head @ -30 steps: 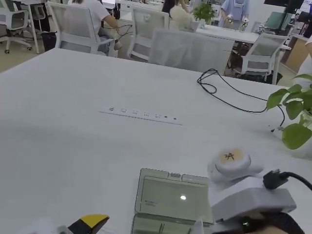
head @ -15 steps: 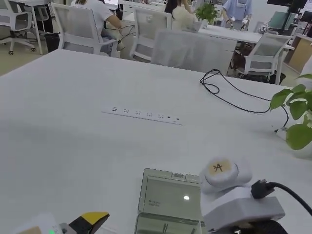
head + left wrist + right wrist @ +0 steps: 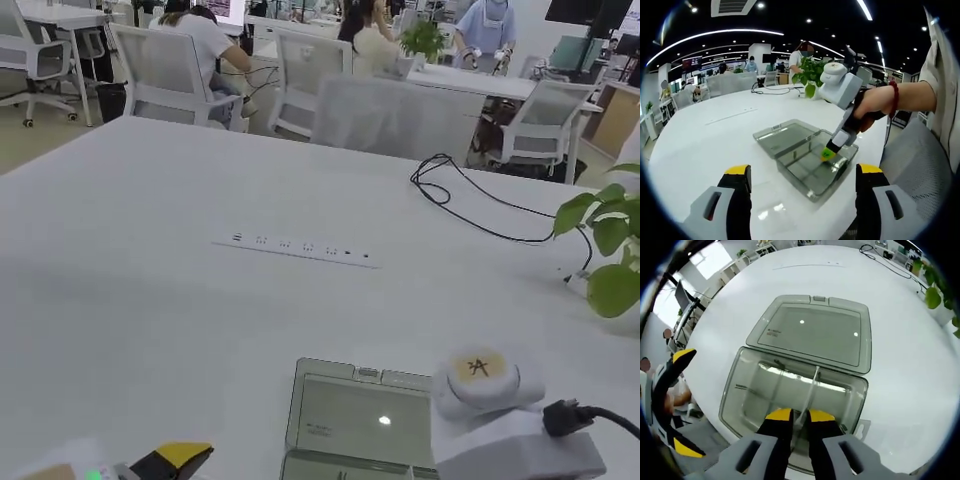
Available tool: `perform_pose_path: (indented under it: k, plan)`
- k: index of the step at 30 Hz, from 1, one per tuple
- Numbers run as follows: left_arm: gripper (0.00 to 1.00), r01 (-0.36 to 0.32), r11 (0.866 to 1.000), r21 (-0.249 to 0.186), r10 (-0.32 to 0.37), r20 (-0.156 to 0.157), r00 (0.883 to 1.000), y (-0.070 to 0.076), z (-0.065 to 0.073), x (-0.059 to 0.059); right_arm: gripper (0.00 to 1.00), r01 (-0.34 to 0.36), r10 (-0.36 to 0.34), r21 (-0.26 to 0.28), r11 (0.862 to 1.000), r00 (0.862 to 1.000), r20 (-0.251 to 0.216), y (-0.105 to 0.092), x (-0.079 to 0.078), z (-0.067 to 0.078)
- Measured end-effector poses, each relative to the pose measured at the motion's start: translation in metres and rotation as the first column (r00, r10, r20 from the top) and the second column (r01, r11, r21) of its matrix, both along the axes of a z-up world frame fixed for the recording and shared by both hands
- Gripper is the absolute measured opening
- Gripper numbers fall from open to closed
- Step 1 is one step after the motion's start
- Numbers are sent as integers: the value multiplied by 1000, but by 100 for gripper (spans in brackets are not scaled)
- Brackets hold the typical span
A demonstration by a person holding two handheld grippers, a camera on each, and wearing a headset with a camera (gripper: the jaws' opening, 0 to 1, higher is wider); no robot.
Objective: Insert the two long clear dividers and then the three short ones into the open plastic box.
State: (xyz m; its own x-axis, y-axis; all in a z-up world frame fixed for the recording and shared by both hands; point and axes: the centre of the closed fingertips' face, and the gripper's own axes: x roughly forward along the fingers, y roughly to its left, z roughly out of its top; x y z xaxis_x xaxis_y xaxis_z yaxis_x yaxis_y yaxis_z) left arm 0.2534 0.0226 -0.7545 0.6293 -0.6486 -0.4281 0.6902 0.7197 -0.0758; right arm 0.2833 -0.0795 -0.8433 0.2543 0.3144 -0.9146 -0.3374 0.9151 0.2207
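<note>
The open clear plastic box (image 3: pixel 742 390) lies on the white table with its lid (image 3: pixel 815 330) folded flat behind it. My right gripper (image 3: pixel 800 416) reaches down into the box base, shut on a thin clear divider (image 3: pixel 812 382) that stands on edge. This divider runs from the jaws toward another clear divider (image 3: pixel 790 371) set across the base near the hinge. In the left gripper view, my left gripper (image 3: pixel 803 172) is open and holds nothing, a short way back from the box (image 3: pixel 807 175). The right gripper (image 3: pixel 828 153), held by a hand, dips into the box there.
A flush power strip (image 3: pixel 295 247) sits mid-table, with a black cable (image 3: pixel 470 200) at the far right and a leafy plant (image 3: pixel 605 240) at the right edge. Chairs and seated people stand beyond the table's far edge. The box lid (image 3: pixel 360 415) lies near the table's front edge.
The head camera has tilted up a little. The right gripper's body has sunk slightly lower and to the right in the head view. The box has not moved.
</note>
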Motion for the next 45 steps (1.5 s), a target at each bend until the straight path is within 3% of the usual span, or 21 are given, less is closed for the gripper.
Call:
perform_pose_path:
  k: [11, 17, 26, 36, 45]
  plan:
    - [88, -33, 999, 2, 33, -4, 999, 11, 5, -1, 25, -37, 30, 92, 995, 997, 68, 10, -1, 14]
    - [89, -46, 999, 3, 46, -2, 999, 13, 11, -5, 36, -104, 85, 121, 987, 984, 156, 12, -1, 32]
    - [89, -72, 997, 15, 72, -2, 997, 18, 16, -12, 52, -192, 152, 128, 973, 950, 275, 8, -6, 56]
    - [89, -97, 995, 37, 98, -5, 995, 22, 21, -21, 65, -264, 196, 146, 953, 911, 363, -3, -17, 78]
    - [88, -119, 991, 56, 120, -17, 993, 26, 21, -29, 74, -310, 214, 162, 937, 875, 434, -17, -32, 87]
